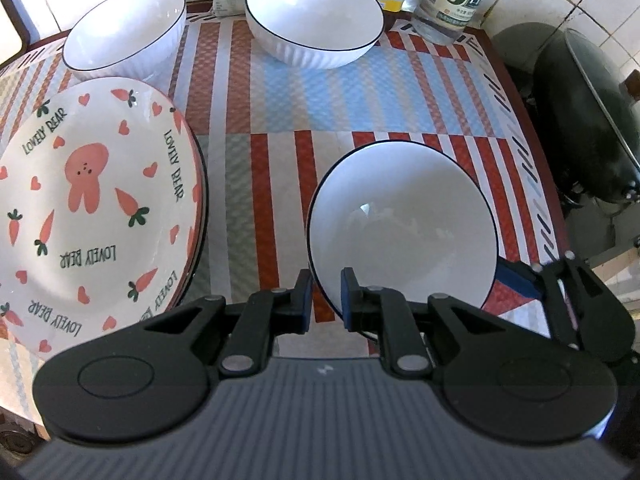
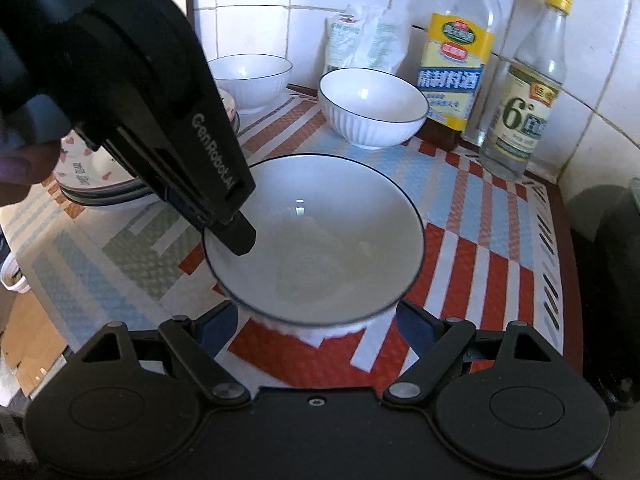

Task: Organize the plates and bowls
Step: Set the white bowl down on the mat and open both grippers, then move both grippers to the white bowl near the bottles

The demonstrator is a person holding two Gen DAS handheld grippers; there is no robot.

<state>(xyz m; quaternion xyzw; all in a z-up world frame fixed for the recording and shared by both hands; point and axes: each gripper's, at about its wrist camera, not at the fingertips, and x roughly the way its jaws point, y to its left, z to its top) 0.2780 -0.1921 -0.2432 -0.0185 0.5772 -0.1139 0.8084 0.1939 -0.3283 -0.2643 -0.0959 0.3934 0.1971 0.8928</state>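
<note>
A white bowl with a dark rim sits near the mat's front right, tilted in the left wrist view. My left gripper is shut on its near rim, one finger inside and one outside. My right gripper is open, its fingers on either side of the bowl's base, and it shows behind the bowl in the left wrist view. Two more white bowls stand at the back. A stack of carrot-and-bear plates lies at the left.
A striped red, blue and white mat covers the counter. Two bottles and a white bag stand against the tiled wall. A dark wok sits past the counter's right edge.
</note>
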